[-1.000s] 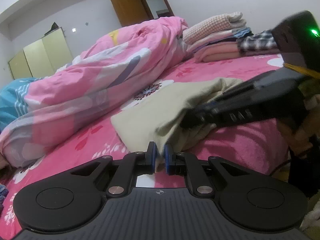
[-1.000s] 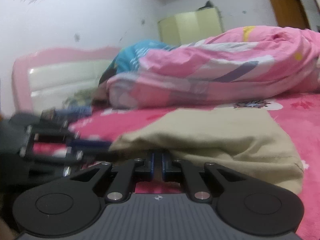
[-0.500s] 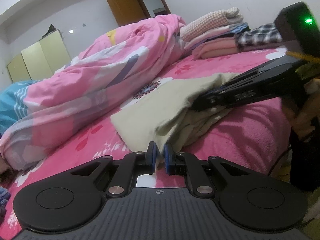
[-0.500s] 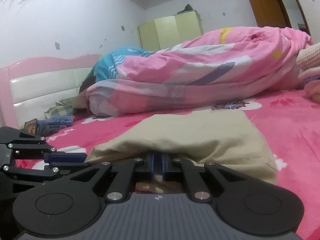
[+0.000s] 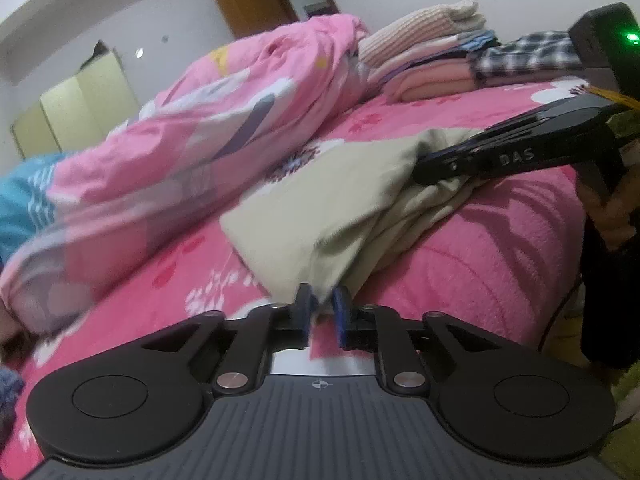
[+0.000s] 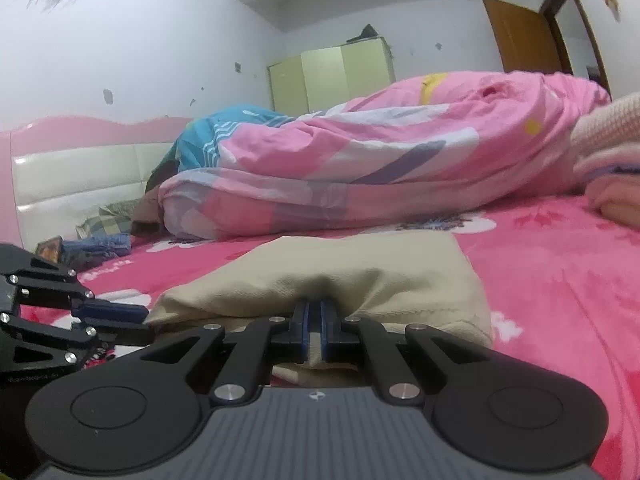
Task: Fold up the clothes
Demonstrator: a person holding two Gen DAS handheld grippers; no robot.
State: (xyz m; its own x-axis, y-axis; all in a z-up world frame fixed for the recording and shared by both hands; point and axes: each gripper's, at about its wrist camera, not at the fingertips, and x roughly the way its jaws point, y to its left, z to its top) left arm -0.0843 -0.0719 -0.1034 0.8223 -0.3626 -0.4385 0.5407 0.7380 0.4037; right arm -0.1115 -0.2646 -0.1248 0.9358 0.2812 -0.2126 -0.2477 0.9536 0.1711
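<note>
A folded beige garment lies on the pink bed sheet. Its near corner reaches the tips of my left gripper, whose jaws are opening; a gap shows between the blue pads and they do not press on the cloth. My right gripper is shut on the garment's front edge, with a strip of beige cloth pinched between its pads. The left wrist view shows the right gripper lying on the garment's right side. The right wrist view shows the left gripper at the garment's left corner.
A bunched pink quilt runs along the far side of the bed. A stack of folded clothes sits at the back right. Loose clothes lie by the pink and white headboard. A person's hand holds the right gripper.
My left gripper's jaws have parted from nearly shut to a clear gap at the garment's corner. The right gripper has shifted a little while still pinching the garment's edge.
</note>
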